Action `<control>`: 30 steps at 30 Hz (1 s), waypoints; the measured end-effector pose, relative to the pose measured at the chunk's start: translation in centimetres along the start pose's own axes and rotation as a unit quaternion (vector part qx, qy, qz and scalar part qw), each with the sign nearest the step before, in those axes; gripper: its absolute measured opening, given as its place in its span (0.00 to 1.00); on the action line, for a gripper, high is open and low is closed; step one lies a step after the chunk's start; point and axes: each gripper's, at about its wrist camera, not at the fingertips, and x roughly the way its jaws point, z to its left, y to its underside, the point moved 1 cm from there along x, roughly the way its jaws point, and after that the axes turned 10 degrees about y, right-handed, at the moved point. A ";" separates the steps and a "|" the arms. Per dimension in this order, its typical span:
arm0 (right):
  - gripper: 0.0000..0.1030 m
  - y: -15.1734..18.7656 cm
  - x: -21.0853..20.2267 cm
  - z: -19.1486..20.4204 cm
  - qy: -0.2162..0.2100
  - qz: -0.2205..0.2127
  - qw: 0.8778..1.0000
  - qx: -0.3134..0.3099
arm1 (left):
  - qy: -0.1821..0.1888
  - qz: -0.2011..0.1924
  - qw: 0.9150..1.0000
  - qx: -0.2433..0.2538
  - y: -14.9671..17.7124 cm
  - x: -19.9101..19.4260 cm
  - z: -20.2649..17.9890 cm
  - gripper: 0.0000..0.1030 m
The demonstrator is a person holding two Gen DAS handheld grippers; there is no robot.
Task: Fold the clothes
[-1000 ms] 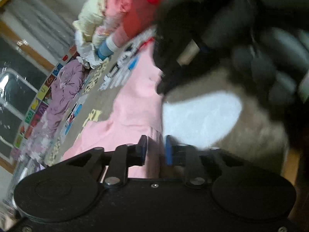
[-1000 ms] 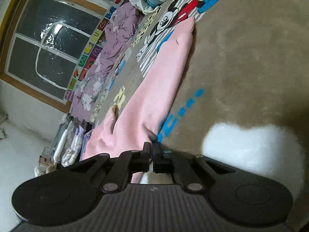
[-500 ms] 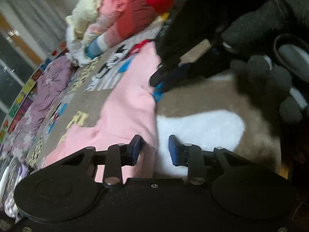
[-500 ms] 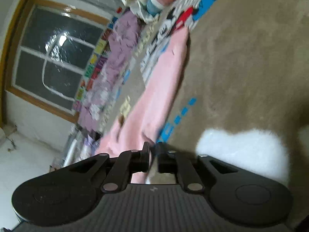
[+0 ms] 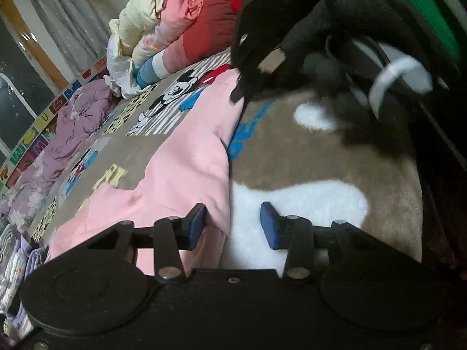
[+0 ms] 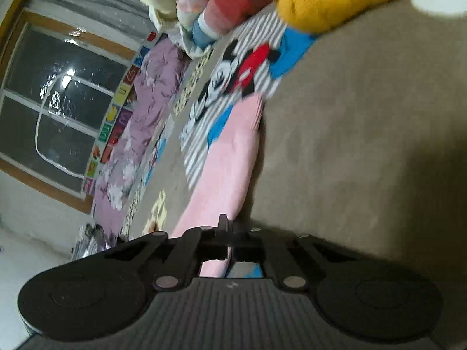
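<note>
Left hand-held gripper (image 5: 233, 223): released, blue pads well apart, hovering at the near hem of the pink garment (image 5: 186, 157); the left pad sits just beside the garment's edge, the right pad over a white patch of the tan plush blanket (image 5: 306, 151). Pink garment lies spread lengthwise on the bed, its long right edge running along the blanket's blue lettering, its far end near a cartoon-mouse print (image 5: 178, 93) on the bedding. Right hand-held gripper (image 6: 229, 233): clenched, fingers drawn together with a fold of the pink garment (image 6: 224, 175) showing just beneath them; whether cloth is actually pinched between the pads cannot be told from its own view. In the left wrist view the right hand-held gripper (image 5: 239, 93) appears as a dark shape with its tip touching the garment's far corner. Pile of clothes (image 5: 181, 26) heaped at the far end of the bed; lilac floral quilt (image 5: 70, 134) along the window side. Right wrist view is motion-blurred.
</note>
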 end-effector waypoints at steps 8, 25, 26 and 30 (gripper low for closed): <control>0.24 -3.1 -0.6 -2.1 0.001 0.011 0.999 0.036 | -0.026 -0.030 0.999 -0.010 -0.9 -0.9 0.7 0.39; 0.04 -3.7 1.4 3.1 0.024 0.001 0.995 -0.101 | -0.041 -0.005 0.998 0.036 -0.8 0.2 0.1 0.07; 0.04 -4.0 1.8 2.7 0.034 0.006 0.994 -0.099 | -0.042 -0.006 0.999 0.033 -0.8 0.0 0.1 0.07; 0.04 -4.3 1.6 0.6 0.040 0.012 0.997 -0.072 | -0.043 -0.012 0.999 0.020 -0.8 -0.6 0.4 0.36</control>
